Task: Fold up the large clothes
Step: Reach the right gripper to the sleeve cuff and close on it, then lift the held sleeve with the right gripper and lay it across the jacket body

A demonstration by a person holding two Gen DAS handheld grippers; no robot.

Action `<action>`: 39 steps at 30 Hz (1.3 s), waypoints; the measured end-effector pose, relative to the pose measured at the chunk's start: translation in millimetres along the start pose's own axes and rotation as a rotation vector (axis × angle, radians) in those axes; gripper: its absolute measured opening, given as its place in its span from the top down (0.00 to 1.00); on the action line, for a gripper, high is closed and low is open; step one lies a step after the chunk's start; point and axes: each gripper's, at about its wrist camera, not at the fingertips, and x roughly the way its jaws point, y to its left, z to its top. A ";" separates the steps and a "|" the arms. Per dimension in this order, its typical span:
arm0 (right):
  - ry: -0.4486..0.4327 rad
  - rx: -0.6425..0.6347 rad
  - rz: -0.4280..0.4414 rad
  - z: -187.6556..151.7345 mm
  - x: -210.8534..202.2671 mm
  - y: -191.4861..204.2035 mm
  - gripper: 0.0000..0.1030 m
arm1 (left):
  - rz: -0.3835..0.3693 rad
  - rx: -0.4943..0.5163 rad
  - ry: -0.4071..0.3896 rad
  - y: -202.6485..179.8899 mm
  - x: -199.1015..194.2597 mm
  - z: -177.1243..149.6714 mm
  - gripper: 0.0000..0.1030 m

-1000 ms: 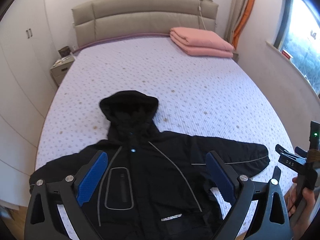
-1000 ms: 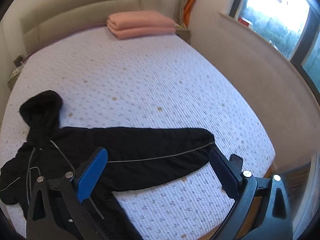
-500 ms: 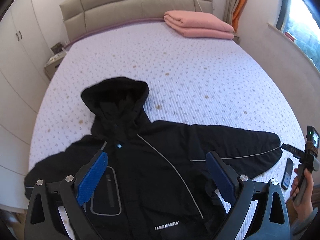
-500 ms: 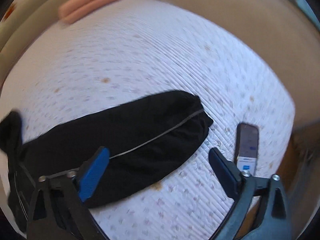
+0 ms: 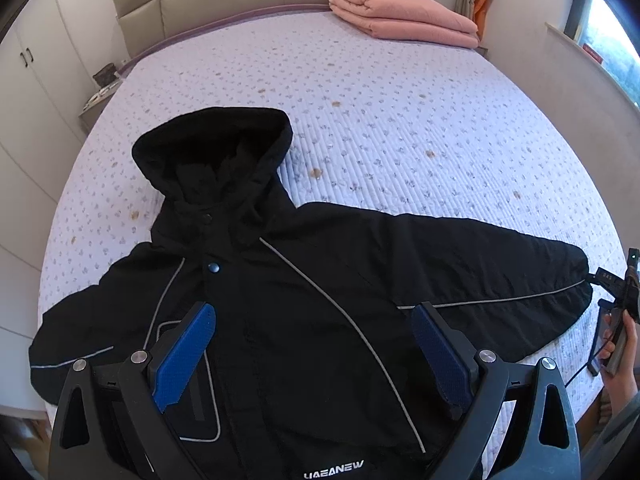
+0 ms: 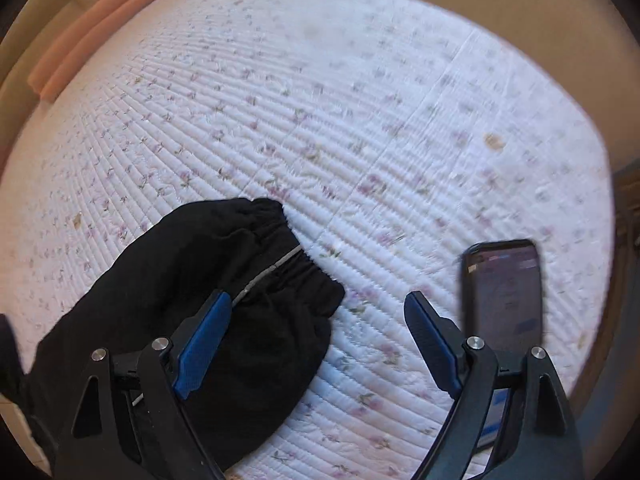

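Note:
A black hooded jacket (image 5: 280,280) lies face up on the bed, hood toward the headboard, both sleeves spread out. My left gripper (image 5: 316,320) is open and empty, hovering over the jacket's chest. My right gripper (image 6: 320,304) is open and empty, low over the elastic cuff of the jacket's sleeve (image 6: 224,280); its left finger is above the cuff, its right finger above the bedspread. The right gripper also shows in the left wrist view (image 5: 616,292), at the sleeve's end.
A dark phone (image 6: 504,280) lies on the bedspread (image 6: 320,100) just right of my right gripper, near the bed's edge. A folded pink blanket (image 5: 404,20) lies by the headboard. A nightstand (image 5: 98,96) stands at the left.
My right gripper has dropped closer to the sleeve cuff and the phone. My left gripper has moved lower and nearer over the jacket's chest.

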 end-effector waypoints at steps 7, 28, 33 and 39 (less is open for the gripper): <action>0.060 0.032 0.130 1.7 18.3 1.7 0.37 | -0.015 -0.003 0.006 -8.7 6.1 -0.4 0.04; -0.261 -0.319 0.016 -71.3 -119.5 130.6 0.78 | -0.023 -0.011 -0.062 51.9 -26.4 -25.0 0.04; -0.324 -0.442 0.015 -114.0 -148.6 200.0 0.78 | -0.026 -0.062 -0.081 105.3 -37.3 -39.7 0.04; -0.364 -0.544 0.058 -166.4 -174.4 273.1 0.79 | 0.014 -0.137 -0.077 172.0 -43.6 -59.9 0.04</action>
